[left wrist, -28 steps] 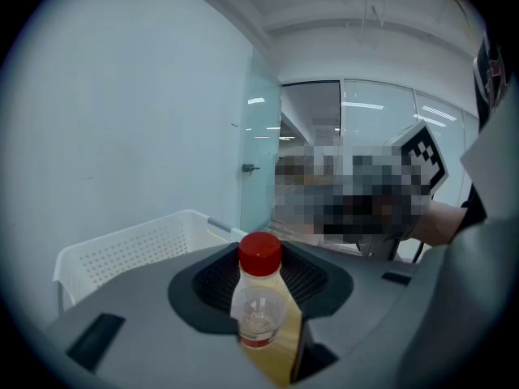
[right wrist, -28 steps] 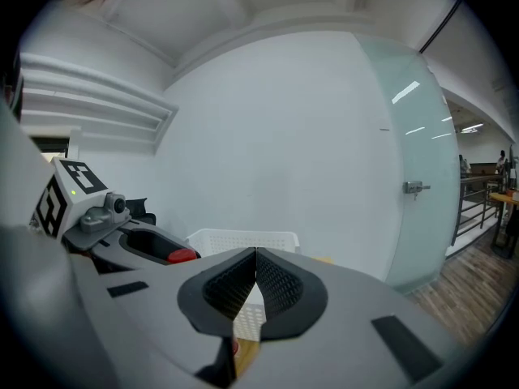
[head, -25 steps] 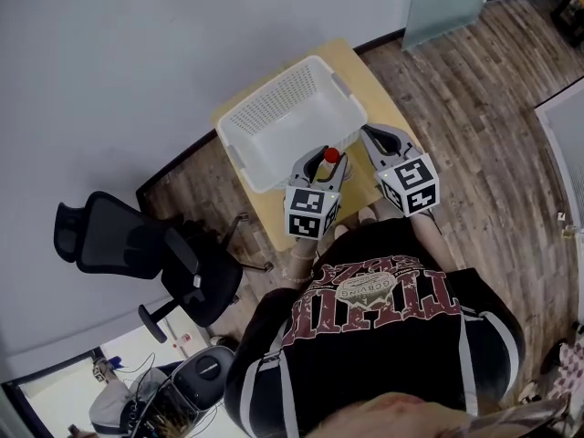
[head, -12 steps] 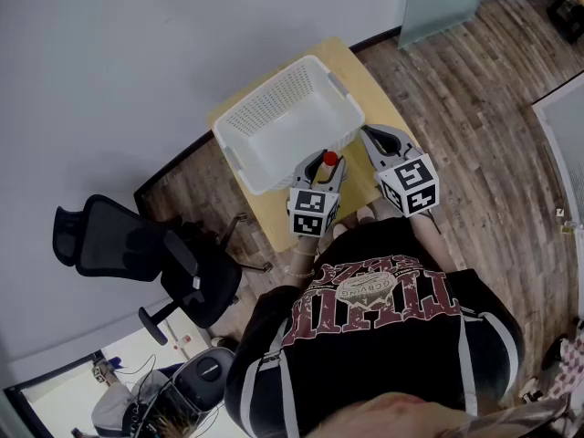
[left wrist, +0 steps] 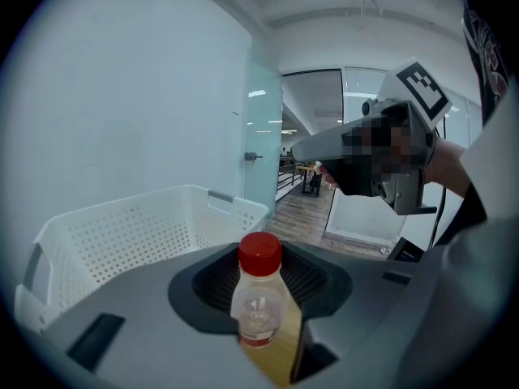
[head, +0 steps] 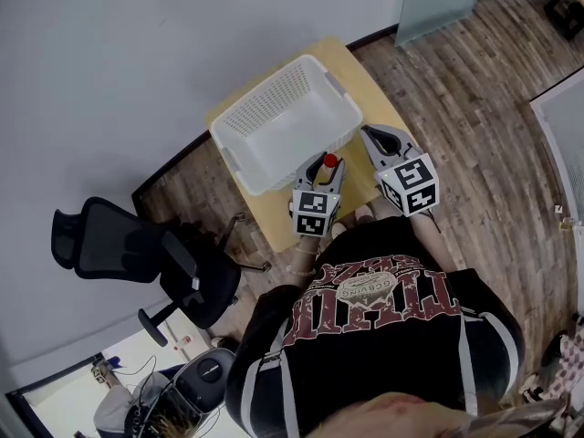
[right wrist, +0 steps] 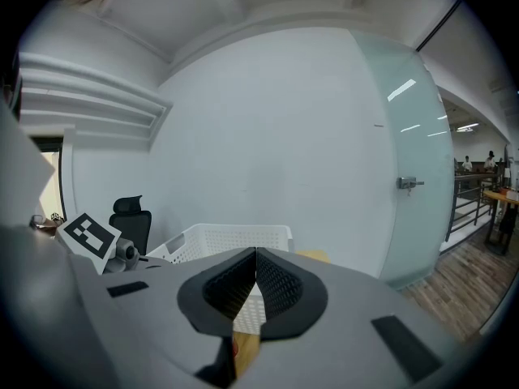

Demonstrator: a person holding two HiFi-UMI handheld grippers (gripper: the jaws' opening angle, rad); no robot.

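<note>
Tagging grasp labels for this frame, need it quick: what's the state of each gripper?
Left gripper: closed on a small clear bottle with a red cap.
Right gripper: closed, fingers together, nothing between them.

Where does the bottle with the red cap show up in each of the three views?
Head view: the bottle sits near the centre, in the left gripper, at the near side of the white basket.
Left gripper view: bottom centre, between the jaws.
Right gripper view: the bottle cannot be made out.
Shared landmark: the white basket, at left in the left gripper view and behind the shut jaws in the right gripper view.
</note>
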